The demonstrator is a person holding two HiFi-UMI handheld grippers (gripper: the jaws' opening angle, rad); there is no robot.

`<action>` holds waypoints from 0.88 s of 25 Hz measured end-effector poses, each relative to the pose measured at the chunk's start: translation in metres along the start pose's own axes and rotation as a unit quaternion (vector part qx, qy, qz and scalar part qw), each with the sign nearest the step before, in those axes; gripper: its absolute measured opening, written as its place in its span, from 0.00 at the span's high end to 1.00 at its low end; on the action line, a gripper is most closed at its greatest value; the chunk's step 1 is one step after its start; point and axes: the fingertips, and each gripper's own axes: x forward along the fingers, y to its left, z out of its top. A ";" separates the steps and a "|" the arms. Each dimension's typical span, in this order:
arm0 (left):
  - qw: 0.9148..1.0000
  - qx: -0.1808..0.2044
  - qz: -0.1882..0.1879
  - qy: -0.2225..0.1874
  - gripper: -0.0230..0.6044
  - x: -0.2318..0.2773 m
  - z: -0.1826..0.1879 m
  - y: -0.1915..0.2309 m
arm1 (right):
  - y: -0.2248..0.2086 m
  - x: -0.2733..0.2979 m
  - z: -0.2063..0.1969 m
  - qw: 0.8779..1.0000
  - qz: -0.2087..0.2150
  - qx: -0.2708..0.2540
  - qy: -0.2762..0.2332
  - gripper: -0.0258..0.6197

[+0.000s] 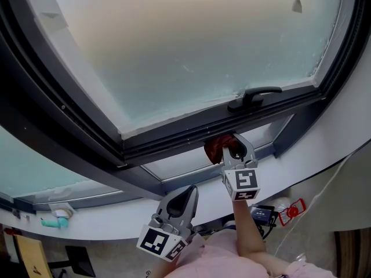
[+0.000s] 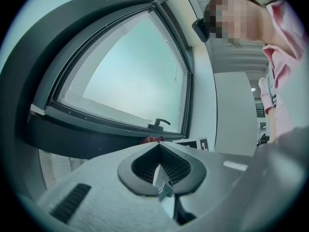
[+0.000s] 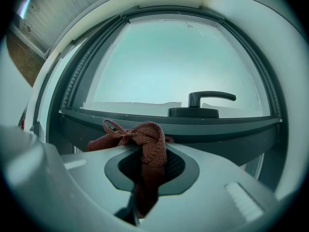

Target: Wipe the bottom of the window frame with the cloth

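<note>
Only the right hand-held gripper (image 1: 233, 146) clamps the red cloth (image 1: 214, 148) at the window frame (image 1: 174, 139); left hand-held gripper (image 1: 188, 194) closed, empty.

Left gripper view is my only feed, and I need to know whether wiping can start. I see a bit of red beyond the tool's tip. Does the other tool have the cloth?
Observer: Yes. The right tool is shut on a dark red woven cloth, with a strand clamped between its pads.
Operator: Where is the cloth on the window?
Observer: In the head view the bunched cloth sits at the dark grey bottom bar of the window frame, just below and left of the black lever handle.
Operator: And my tool, relative to that?
Observer: The left tool hangs lower and further left, apart from the frame.
</note>
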 end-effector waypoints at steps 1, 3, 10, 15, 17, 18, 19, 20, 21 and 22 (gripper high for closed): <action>1.000 0.000 0.000 0.000 0.96 0.000 0.000 0.000 | -0.002 0.000 0.000 1.000 -0.003 0.003 0.000 0.87; 1.000 0.001 0.000 0.000 0.96 0.000 0.000 0.000 | -0.007 -0.001 0.000 1.000 -0.008 0.007 -0.001 0.87; 1.000 0.002 0.001 -0.003 0.96 0.002 0.002 0.000 | -0.016 -0.002 -0.001 1.000 -0.018 0.006 -0.003 0.87; 1.000 0.001 0.005 -0.005 0.96 0.002 0.003 0.002 | -0.017 -0.002 -0.002 1.000 -0.019 0.003 -0.002 0.87; 1.000 0.000 0.006 -0.006 0.96 0.002 0.003 0.003 | -0.017 -0.002 -0.002 1.000 -0.019 0.003 -0.001 0.87; 1.000 0.000 0.006 -0.007 0.96 0.002 0.003 0.003 | -0.017 -0.002 -0.002 1.000 -0.019 0.003 -0.001 0.87; 1.000 0.000 0.006 -0.008 0.96 0.002 0.003 0.003 | -0.017 -0.002 -0.002 1.000 -0.019 0.003 -0.001 0.87; 1.000 -0.001 0.006 -0.008 0.96 0.002 0.003 0.003 | -0.017 -0.002 -0.001 1.000 -0.020 0.003 -0.001 0.87; 1.000 -0.001 0.006 -0.008 0.96 0.002 0.003 0.003 | -0.017 -0.002 -0.001 1.000 -0.020 0.003 0.000 0.87; 1.000 -0.002 0.006 -0.008 0.96 0.002 0.003 0.003 | -0.017 -0.001 -0.001 1.000 -0.021 0.002 0.001 0.87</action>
